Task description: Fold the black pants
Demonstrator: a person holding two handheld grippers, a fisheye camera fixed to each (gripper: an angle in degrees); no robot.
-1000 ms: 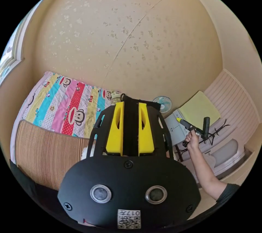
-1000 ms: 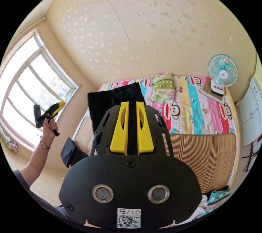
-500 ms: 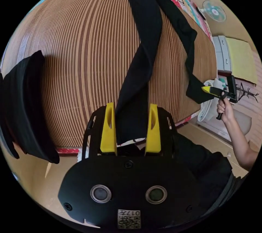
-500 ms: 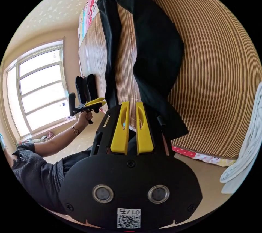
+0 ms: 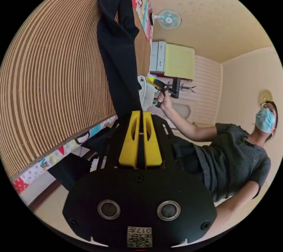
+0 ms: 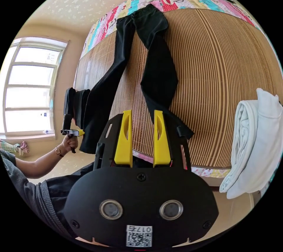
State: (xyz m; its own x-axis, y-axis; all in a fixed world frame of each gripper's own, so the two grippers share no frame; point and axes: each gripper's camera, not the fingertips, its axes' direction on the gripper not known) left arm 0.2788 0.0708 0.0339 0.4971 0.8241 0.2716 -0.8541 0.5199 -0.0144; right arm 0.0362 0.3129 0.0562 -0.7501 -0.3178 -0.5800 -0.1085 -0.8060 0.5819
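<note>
Now left gripper (image 5: 140,113) clamping black pants (image 6: 157,72), right gripper (image 6: 142,113) apart

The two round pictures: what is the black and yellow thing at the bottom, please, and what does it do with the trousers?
It is a hand-held claw with a camera on it, and a person holds one in each hand. Each picture is taken from one claw. In the left gripper view, the left claw is shut on one leg of the black pants. In the right gripper view, the right claw is open, near the other leg's end. The pants lie stretched over a striped mat, with a white folded cloth nearby.
</note>
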